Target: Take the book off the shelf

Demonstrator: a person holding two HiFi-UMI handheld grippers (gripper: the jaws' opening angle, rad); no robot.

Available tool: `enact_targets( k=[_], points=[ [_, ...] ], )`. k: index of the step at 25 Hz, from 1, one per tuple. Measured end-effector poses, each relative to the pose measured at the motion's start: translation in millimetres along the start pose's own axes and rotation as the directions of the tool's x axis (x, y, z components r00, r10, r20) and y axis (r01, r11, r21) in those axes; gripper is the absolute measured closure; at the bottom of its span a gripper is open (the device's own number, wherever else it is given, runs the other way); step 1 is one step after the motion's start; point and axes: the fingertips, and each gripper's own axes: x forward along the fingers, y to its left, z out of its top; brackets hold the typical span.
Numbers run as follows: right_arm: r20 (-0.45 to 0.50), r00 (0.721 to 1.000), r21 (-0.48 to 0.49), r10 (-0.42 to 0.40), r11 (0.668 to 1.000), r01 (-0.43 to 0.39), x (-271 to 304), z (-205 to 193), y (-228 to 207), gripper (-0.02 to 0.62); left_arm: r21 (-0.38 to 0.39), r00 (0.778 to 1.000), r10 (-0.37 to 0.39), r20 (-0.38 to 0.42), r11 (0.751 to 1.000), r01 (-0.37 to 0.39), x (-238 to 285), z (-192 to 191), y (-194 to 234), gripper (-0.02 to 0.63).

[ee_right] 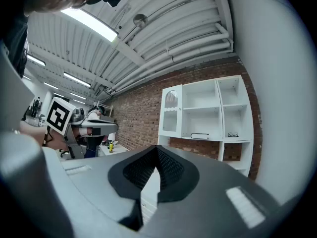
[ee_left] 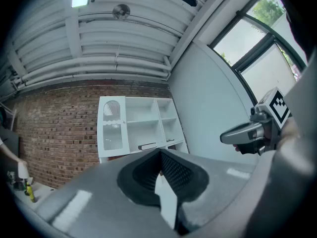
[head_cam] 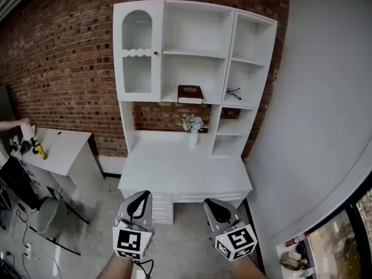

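As I hold both tools low and well short of the furniture, the head view gives me the whole corner: a red-brown brick wall (head_cam: 70, 51) behind, a plain pale grey wall (head_cam: 325, 97) on the right, and a grey concrete floor (head_cam: 186, 254) below. Against the brick stands a white desk (head_cam: 180, 173) with a tall white shelving hutch (head_cam: 174, 16) on top of it. At the back of the desktop sits a small white vase of pale flowers (head_cam: 192, 125).

The hutch's left bay is closed by a white door with an arched ribbed-glass panel (head_cam: 138, 51). In the middle bay, the dark red hardback book (head_cam: 190, 93) lies flat on the lower shelf, towards that bay's right side. In the narrow right column, on the shelf level with the book, lies a thin black item (head_cam: 233, 92); whether it is spectacles or a cord I cannot tell.

Off to the left, a smaller white table (head_cam: 64, 147) carries a yellow bottle (head_cam: 39, 150) and some small items, with a person's hand (head_cam: 14, 125) over them.

On the left gripper (ee_left: 160, 152), the black ribbed pads meet at the tip with nothing between them. The right gripper (ee_right: 157, 148) reads the same: jaws closed together, gripping nothing. Both are well apart from the book.
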Motion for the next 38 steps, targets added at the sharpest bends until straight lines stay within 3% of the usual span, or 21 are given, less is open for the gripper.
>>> enact_targets(
  k=[6, 12, 20, 28, 32, 38],
  points=[
    [0.0, 1.0, 0.008, 0.0, 1.0, 0.0, 16.6, 4.0, 14.0, 0.574, 0.0, 1.0, -0.015, -0.003, 1.0, 0.015, -5.8, -5.6, 19.7, 0.606],
    [0.002, 1.0, 0.041, -0.002, 0.999, 0.002, 27.8, 2.5, -5.0, 0.574, -0.011, 0.999, -0.037, -0.018, 0.999, 0.037, 14.5, -26.3, 24.5, 0.606],
    [0.018, 1.0, 0.068, -0.008, 0.998, 0.006, 73.0, -4.0, -60.0, 0.574, -0.024, 0.999, -0.028, -0.042, 0.999, 0.027, 82.1, -43.2, 34.5, 0.606],
    [0.013, 0.999, 0.087, 0.034, 0.996, -0.035, 111.6, -10.1, -118.6, 0.572, -0.046, 0.999, -0.023, -0.036, 0.999, 0.022, 154.0, -34.6, 32.3, 0.606],
    [0.01, 0.998, 0.094, 0.056, 0.994, -0.057, 123.6, -8.6, -148.8, 0.574, -0.12, 0.999, -0.037, -0.035, 0.992, 0.032, 184.5, -31.2, 25.4, 0.606],
    [0.029, 0.994, 0.121, 0.102, 0.987, -0.105, 139.3, -9.1, -190.5, 0.574, -0.143, 0.999, 0.022, -0.033, 0.989, -0.026, 222.2, -27.9, 24.3, 0.606]
  ],
)
